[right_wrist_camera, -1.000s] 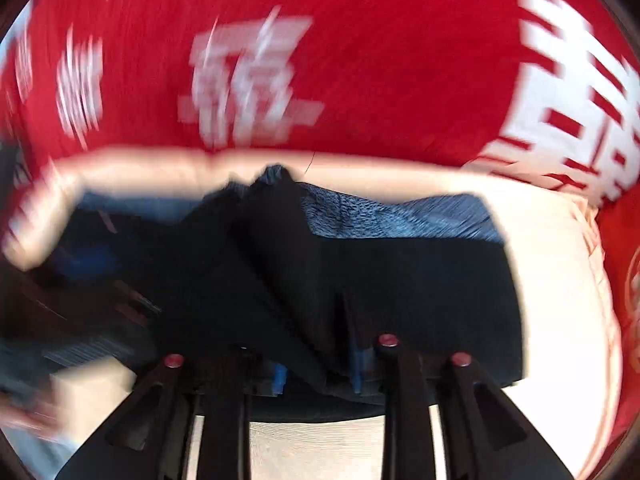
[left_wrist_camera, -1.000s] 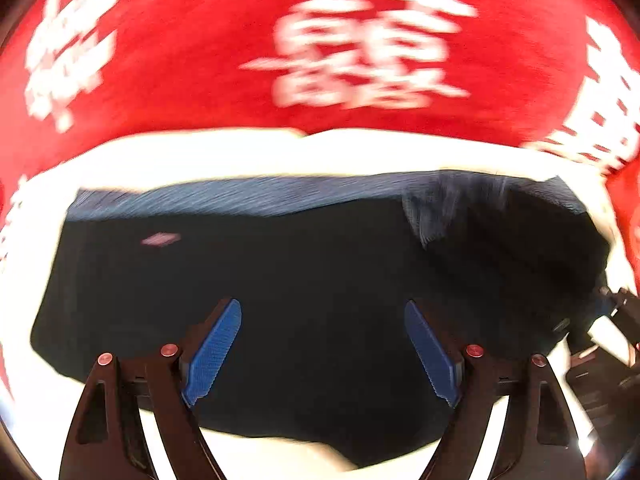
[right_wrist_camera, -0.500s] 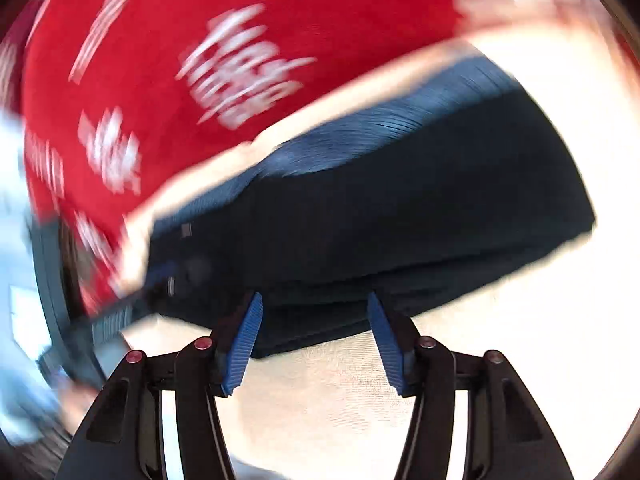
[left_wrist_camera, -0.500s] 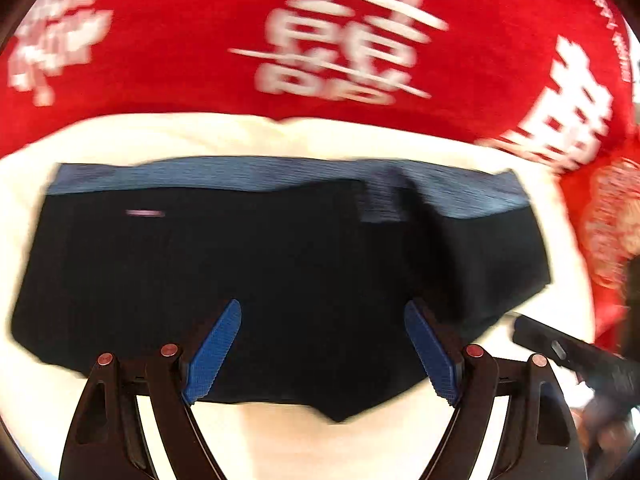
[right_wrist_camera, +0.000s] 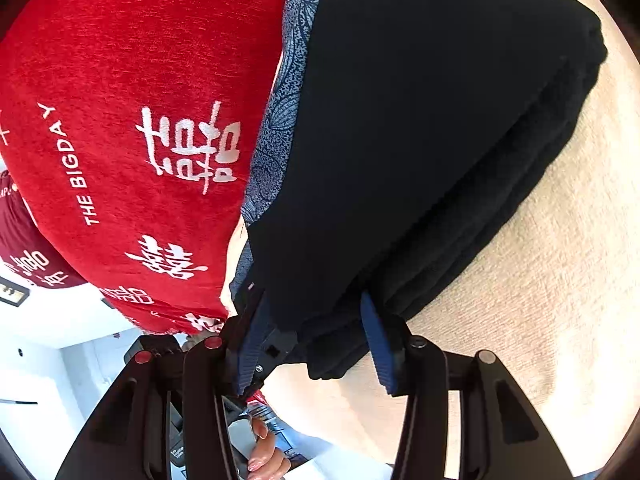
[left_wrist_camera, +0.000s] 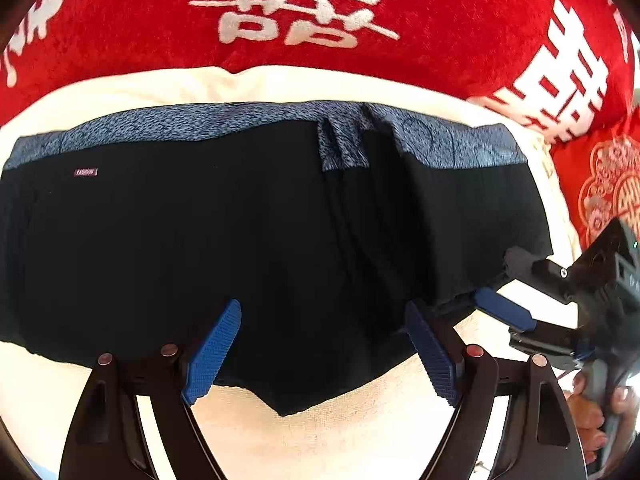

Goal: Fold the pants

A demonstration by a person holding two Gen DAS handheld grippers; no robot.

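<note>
So the black pants point(left_wrist_camera: 224, 240) are folded up into a wide bundle on the cream sheet point(left_wrist_camera: 340, 440), long side running left to right across my left camera, blue patterned waistband point(left_wrist_camera: 192, 122) along the far edge next to the red blanket point(left_wrist_camera: 120, 28). My left claw point(left_wrist_camera: 324, 348) hangs wide open over the near edge, gripping nothing. My right claw point(right_wrist_camera: 316, 344) is open too, fingers either side of the stacked end of the bundle, can't tell if they touch it. There's a ridge of bunched fabric right of center.
</note>
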